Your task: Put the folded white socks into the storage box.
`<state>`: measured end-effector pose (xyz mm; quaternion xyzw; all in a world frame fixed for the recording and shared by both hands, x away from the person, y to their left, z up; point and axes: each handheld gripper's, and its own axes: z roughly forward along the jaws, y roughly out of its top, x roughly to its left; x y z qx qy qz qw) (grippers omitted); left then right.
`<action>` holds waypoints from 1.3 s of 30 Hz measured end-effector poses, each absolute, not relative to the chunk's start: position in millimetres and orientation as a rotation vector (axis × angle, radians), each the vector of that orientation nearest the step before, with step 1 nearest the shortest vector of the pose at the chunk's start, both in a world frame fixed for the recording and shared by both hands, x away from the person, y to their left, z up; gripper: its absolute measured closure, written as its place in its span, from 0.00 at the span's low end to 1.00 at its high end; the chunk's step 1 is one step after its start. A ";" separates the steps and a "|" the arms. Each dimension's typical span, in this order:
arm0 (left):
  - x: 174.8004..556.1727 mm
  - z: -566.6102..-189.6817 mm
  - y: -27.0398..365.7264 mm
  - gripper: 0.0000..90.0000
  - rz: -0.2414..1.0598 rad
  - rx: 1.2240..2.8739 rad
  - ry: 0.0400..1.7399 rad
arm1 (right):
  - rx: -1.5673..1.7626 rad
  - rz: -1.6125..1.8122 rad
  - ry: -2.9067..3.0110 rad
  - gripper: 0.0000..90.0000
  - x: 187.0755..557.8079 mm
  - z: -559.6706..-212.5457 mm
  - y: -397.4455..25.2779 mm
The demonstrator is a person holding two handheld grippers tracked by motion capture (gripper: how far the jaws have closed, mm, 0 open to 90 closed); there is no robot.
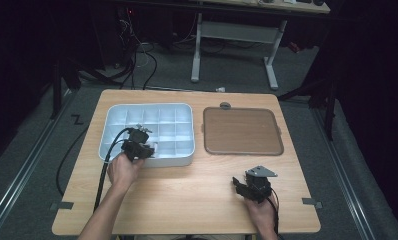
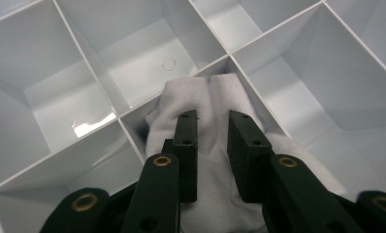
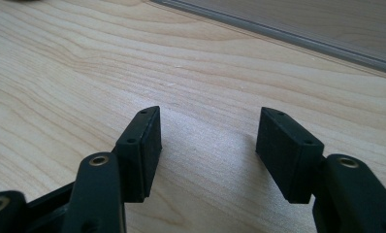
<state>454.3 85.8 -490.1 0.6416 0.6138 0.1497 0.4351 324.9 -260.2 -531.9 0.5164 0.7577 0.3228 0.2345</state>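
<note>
I am working the left gripper (image 2: 211, 127) down into the white compartment tray (image 1: 186, 156), and everything is turning on one relation: the white cloth (image 2: 215, 102) is lying directly under and ahead of its jaws, bunched in a cell near the tray's front edge. Its long fold is running away from me, roughly in line with the jaws, so they are straddling it rather than crossing it. The jaws are standing a narrow gap apart with cloth showing between them; I cannot tell whether they are already pinching the fabric or only pressing on it.

The right gripper (image 3: 208, 141) is sitting well apart on the bare wooden table (image 1: 187, 195), its jaws spread wide and holding nothing, with the brown tray (image 1: 242, 131) lying beyond it. So the left hand (image 1: 121, 169) is plainly the nearer one to the cloth.

The high view is giving me the layout: tray on the left, brown tray just beside it, the left gripper over the tray's front row. It is barely showing the cloth, though. The left gripper view is giving me the folds, the cell walls around them and the empty neighbouring cells.
</note>
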 end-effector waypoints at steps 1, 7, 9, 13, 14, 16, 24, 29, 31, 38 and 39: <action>454.5 -490.5 85.5 0.83 0.372 1.597 1.528 | 1.418 0.886 2.079 0.47 325.0 -531.9 -260.2; 452.5 -485.6 87.8 0.75 0.352 1.558 1.513 | 1.418 0.886 2.079 0.47 325.0 -531.9 -260.2; 451.1 -483.1 88.4 0.72 0.353 1.531 1.506 | 1.417 0.887 2.079 0.47 325.0 -531.9 -260.2; 448.3 -478.2 90.9 0.66 0.358 1.506 1.483 | 1.416 0.886 2.080 0.47 325.0 -531.9 -260.3; 447.9 -476.8 91.9 0.64 0.353 1.498 1.479 | 1.417 0.886 2.079 0.47 325.0 -531.9 -260.2; 445.9 -472.3 95.1 0.63 0.339 1.467 1.469 | 1.417 0.886 2.079 0.47 324.9 -532.0 -260.2; 438.8 -457.9 105.4 0.56 0.319 1.402 1.440 | 1.417 0.886 2.080 0.47 325.0 -531.9 -260.2; 434.1 -450.3 114.4 0.53 0.298 1.349 1.427 | 1.418 0.887 2.080 0.47 325.0 -531.9 -260.2; 431.8 -448.3 117.2 0.52 0.306 1.342 1.415 | 1.420 0.887 2.079 0.47 325.0 -531.9 -260.2; 423.2 -438.9 125.2 0.49 0.303 1.307 1.388 | 1.420 0.887 2.079 0.47 324.9 -531.9 -260.3; 422.2 -437.8 126.5 0.48 0.301 1.306 1.387 | 1.420 0.887 2.079 0.47 324.9 -531.9 -260.2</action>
